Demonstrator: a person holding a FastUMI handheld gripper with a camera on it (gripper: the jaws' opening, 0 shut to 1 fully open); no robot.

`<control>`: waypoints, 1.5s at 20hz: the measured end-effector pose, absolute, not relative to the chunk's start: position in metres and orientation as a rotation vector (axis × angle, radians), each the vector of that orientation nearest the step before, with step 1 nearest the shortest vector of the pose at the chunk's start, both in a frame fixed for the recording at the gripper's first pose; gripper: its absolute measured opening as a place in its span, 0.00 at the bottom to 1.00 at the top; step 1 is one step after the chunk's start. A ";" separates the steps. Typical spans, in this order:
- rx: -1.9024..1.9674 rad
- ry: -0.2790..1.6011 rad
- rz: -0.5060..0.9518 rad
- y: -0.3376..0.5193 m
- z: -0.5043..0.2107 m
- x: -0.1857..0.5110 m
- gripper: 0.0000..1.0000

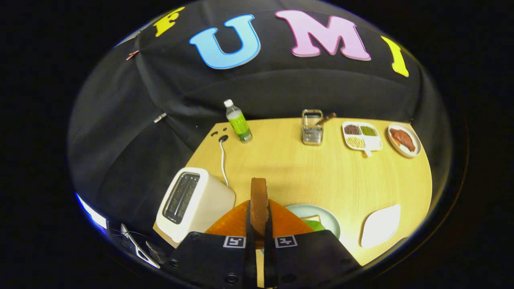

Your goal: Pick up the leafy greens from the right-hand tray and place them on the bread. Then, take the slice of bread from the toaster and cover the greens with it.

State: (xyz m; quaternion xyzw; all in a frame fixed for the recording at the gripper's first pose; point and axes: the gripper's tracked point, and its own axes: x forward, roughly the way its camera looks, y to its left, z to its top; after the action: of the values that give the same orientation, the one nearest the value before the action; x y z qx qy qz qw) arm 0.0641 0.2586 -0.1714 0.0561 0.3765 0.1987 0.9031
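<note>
Black cloth walls close off the booth behind a light wooden table [321,176] that occupies the centre and right of the frame.

At lower left you see the white toaster [192,202], slots facing up, with its white cable [222,160] running back to a port in the table top. Behind it, at the table's far edge, stands a clear bottle [238,121] with a green label.

At lower centre, your gripper [259,224] is closed narrow, both fingers pressing on the slice of bread [259,198], which stands upright on edge between them and rises above the fingertips. Just behind the fingers lies an orange mat [289,220]. To its right, a pale green plate [327,218] shows the leafy greens [315,224] resting on it, partly hidden by the gripper body; whether bread lies beneath them cannot be told.

At the far centre stands a metal rack [312,127] with a brown-handled utensil. To its right sit a divided white dish [362,136] with three fillings, then a round plate of red meat [404,139]. At lower right lies a white tray [380,225].
</note>
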 end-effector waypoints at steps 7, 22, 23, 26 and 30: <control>0.231 0.859 0.348 0.222 -0.230 0.051 0.11; 0.207 0.887 0.222 0.164 -0.297 0.056 0.53; 0.184 0.887 0.223 0.164 -0.300 0.055 0.58; 0.124 0.857 0.201 0.148 -0.298 0.060 0.87; 0.114 0.721 0.128 0.121 -0.249 0.070 0.99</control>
State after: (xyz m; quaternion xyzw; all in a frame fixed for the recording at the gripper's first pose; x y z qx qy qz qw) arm 0.0696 0.1212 -0.2488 0.0558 0.3525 0.0627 0.9320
